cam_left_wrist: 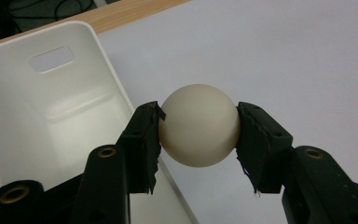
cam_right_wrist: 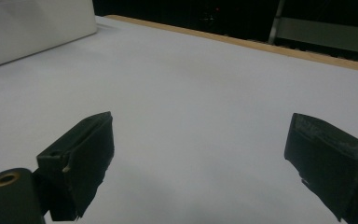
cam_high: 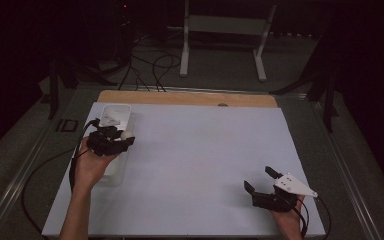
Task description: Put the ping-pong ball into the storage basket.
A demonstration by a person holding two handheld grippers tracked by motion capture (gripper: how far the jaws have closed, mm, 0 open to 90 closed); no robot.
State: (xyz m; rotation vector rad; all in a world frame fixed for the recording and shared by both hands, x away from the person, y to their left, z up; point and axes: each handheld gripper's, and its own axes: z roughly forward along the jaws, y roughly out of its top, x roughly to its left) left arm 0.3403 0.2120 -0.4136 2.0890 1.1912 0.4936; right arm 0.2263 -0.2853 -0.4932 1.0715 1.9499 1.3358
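Observation:
A cream ball is clamped between the two black jaws of my left gripper, held above the right rim of a white bin. In the high view the left gripper hovers over the long white bin at the table's left, the ball showing at its tip. My right gripper rests near the front right of the table, jaws wide apart with nothing between them. In the right gripper view its jaws frame bare white table.
A white sheet covers the table, with a wooden strip along the far edge. The bin's side appears at the upper left of the right gripper view. Cables and a white stand lie on the floor beyond.

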